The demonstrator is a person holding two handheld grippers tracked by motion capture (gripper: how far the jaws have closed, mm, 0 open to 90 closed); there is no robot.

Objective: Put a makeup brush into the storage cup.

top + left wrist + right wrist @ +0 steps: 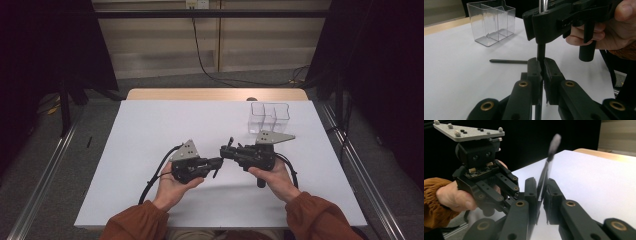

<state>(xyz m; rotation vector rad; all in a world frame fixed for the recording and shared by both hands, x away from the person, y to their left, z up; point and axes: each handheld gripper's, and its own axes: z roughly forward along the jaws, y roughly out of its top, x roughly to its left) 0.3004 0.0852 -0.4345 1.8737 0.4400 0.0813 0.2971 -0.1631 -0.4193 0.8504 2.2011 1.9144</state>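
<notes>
A thin black rod [541, 51] with a silvery top stands roughly upright between the two grippers over the middle of the white table [150, 130]. My left gripper [542, 66] is shut on its lower part, pads pressed against it. My right gripper [541, 187] is shut on the same rod [546, 170] a little higher, and its pale tip rises blurred above the jaws. In the high view the left gripper [219, 161] and the right gripper [225, 151] meet tip to tip, with the rod's top [230, 143] poking out. A hand holds each gripper.
A clear plastic container [268, 117] with compartments stands at the far right of the table, also seen in the left gripper view [491, 22]. A thin dark streak [509, 61] lies on the table beyond my left jaws; rod or shadow, I cannot tell.
</notes>
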